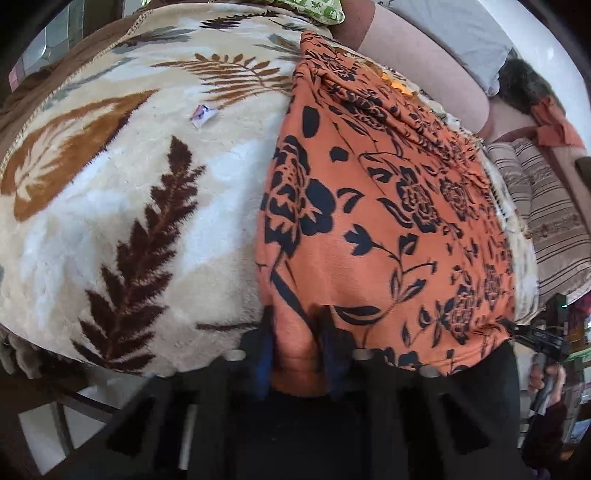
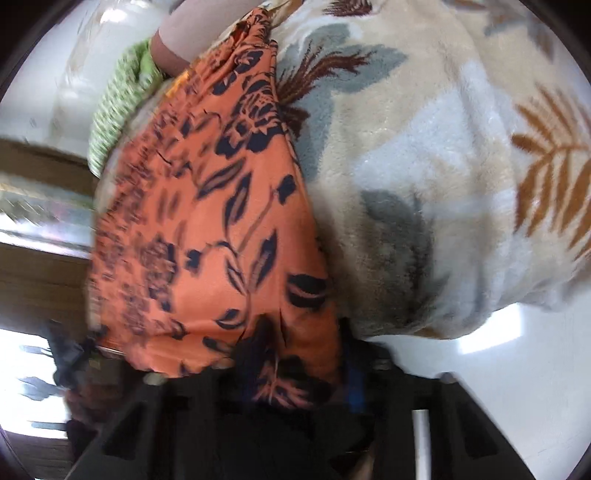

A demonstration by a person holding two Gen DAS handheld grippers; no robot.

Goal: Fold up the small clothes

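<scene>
An orange garment with black flower print (image 1: 388, 206) lies stretched over a cream leaf-patterned blanket (image 1: 122, 192). My left gripper (image 1: 295, 350) is shut on the garment's near left corner, cloth bunched between its blue-padded fingers. In the right wrist view the same garment (image 2: 207, 229) hangs to the left of the blanket (image 2: 424, 177). My right gripper (image 2: 295, 365) is shut on its near corner. The right gripper also shows at the right edge of the left wrist view (image 1: 543, 339), holding the garment's other corner.
A small paper scrap (image 1: 203, 115) lies on the blanket. A green patterned cloth (image 1: 314, 9) and pinkish cushions (image 1: 424, 70) lie at the far end. Striped pillows (image 1: 546, 214) lie to the right. White floor (image 2: 517, 369) shows below the blanket's edge.
</scene>
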